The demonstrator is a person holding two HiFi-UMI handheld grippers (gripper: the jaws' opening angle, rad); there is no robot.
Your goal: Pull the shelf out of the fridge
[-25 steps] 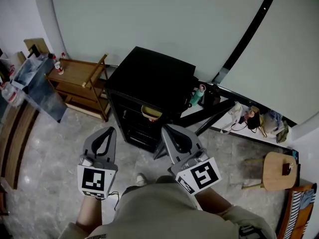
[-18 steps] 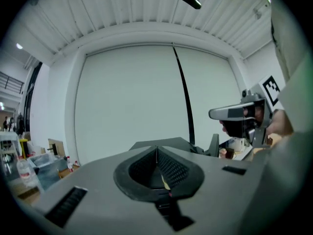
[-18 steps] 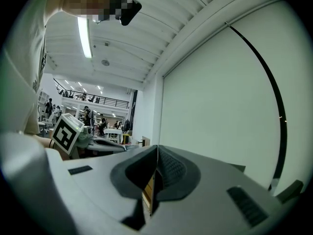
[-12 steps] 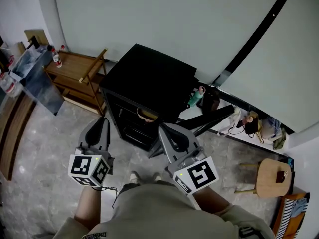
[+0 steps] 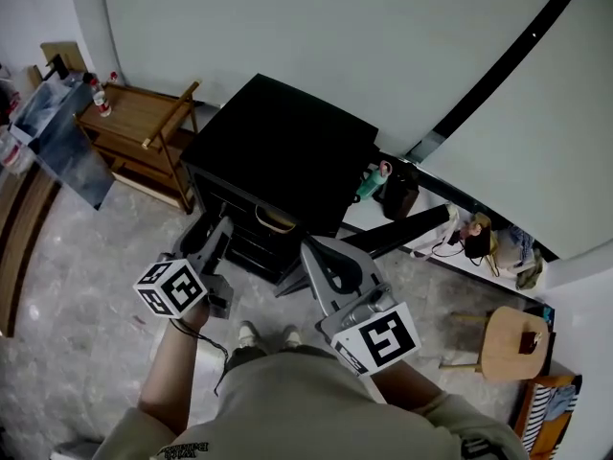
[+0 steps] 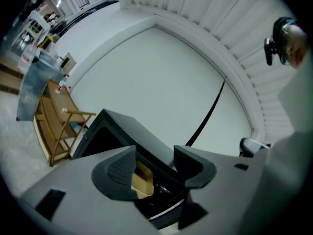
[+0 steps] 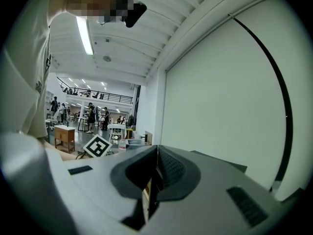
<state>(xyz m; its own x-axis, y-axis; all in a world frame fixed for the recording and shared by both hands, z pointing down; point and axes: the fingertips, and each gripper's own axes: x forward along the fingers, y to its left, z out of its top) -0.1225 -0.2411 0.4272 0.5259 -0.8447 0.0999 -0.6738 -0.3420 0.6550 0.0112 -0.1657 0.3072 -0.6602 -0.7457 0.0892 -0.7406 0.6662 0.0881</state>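
Note:
A small black fridge (image 5: 278,151) stands on the floor with its door (image 5: 407,230) swung open to the right. Wire shelves (image 5: 251,242) show in its dark inside, and a tan bowl (image 5: 274,220) sits on an upper one. My left gripper (image 5: 216,234) is rolled to one side just in front of the fridge's lower left. Its jaws are opening and nothing is between them. The left gripper view looks past the left gripper (image 6: 154,156) at the bowl (image 6: 141,181) and the fridge (image 6: 120,126). My right gripper (image 5: 314,249) hangs shut and empty before the opening; its pads meet in the right gripper (image 7: 156,154) view.
A wooden rack (image 5: 144,137) stands left of the fridge, with a grey panel (image 5: 59,147) leaning beside it. A green bottle (image 5: 372,182) sits in the door. Bags and cables (image 5: 484,238) lie along the wall, with a round wooden stool (image 5: 508,338) at the right. The floor is grey marble.
My left gripper has moved forward toward the fridge front, rolled sideways, and its jaws have parted. The right gripper has hardly shifted. The fridge sits slightly nearer in the view.

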